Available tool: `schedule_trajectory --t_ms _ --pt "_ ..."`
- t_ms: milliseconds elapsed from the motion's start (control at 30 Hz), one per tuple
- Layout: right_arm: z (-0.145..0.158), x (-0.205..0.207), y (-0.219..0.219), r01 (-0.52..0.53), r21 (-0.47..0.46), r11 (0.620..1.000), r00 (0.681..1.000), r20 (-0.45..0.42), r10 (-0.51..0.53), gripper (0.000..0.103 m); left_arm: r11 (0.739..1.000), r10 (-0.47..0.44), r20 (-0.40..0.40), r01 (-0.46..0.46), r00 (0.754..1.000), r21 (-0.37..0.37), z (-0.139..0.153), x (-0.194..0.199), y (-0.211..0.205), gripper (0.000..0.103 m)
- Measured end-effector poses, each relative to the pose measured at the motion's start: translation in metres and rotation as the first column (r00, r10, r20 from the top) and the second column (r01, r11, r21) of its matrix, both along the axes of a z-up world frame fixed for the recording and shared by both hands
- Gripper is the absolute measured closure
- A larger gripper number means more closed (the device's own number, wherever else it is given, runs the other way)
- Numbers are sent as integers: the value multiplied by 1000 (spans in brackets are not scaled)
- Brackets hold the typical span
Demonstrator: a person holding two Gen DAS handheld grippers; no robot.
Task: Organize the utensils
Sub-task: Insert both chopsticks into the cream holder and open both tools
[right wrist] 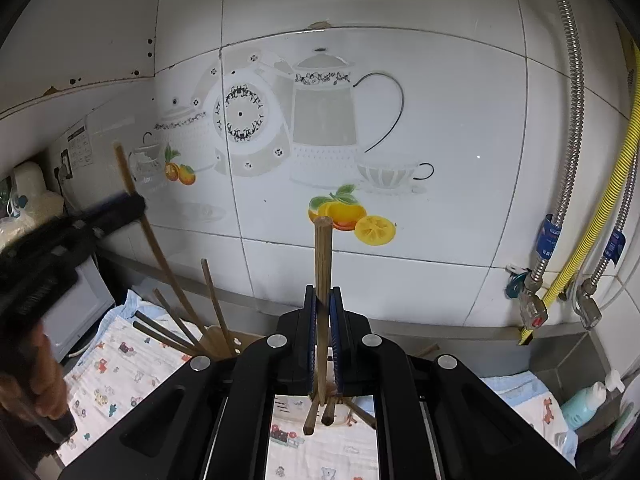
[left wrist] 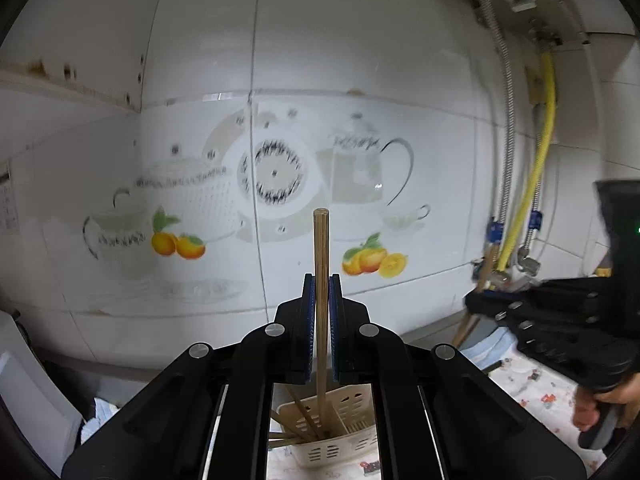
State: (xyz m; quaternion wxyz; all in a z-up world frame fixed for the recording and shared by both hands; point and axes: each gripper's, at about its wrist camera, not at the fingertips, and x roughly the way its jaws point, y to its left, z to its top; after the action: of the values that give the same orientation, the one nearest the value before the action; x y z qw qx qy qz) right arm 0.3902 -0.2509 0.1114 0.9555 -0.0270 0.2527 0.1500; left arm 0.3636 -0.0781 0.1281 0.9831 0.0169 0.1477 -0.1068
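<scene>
A cream slotted utensil basket [left wrist: 332, 436] is sitting on a cartoon-print cloth [right wrist: 120, 372] by the tiled wall [left wrist: 420, 60], with more chopsticks [right wrist: 216, 312] leaning in it. My left gripper [left wrist: 320, 284] is pinching a light wooden chopstick [left wrist: 321, 248] upright over the basket. My right gripper [right wrist: 323, 300] is pinching a darker chopstick [right wrist: 322, 256], tilting forward and down. Pipes [right wrist: 560, 208] are standing to the right.

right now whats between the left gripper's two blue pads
A single wooden chopstick, upright, clamped by the left gripper, its lower end reaching down toward the beige utensil basket. The left wrist view shows it.
</scene>
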Motion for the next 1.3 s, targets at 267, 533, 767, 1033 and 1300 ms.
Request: schedule_trajectory --t_ms 267,533,767,1033,1300 --pt "-4 7 1 -3 1 1000 1000 -2 3 96 999 18 -81 -21 997 -35 -32 24 9 98" --pt "-24 18 -1 0 -4 1000 998 -59 0 96 1000 11 -143 -14 990 -22 -51 35 8 97" --pt "-31 16 0 2 -13 1000 998 -70 -3 96 999 4 -182 -11 983 -39 -60 38 12 97" --pt "-27 3 -2 18 -30 999 999 -43 -19 68 999 7 -195 -15 981 -36 -62 28 14 94" --pt "-22 -21 -4 26 -27 999 999 -28 -26 55 999 1 -161 -6 987 -32 -51 -2 17 67"
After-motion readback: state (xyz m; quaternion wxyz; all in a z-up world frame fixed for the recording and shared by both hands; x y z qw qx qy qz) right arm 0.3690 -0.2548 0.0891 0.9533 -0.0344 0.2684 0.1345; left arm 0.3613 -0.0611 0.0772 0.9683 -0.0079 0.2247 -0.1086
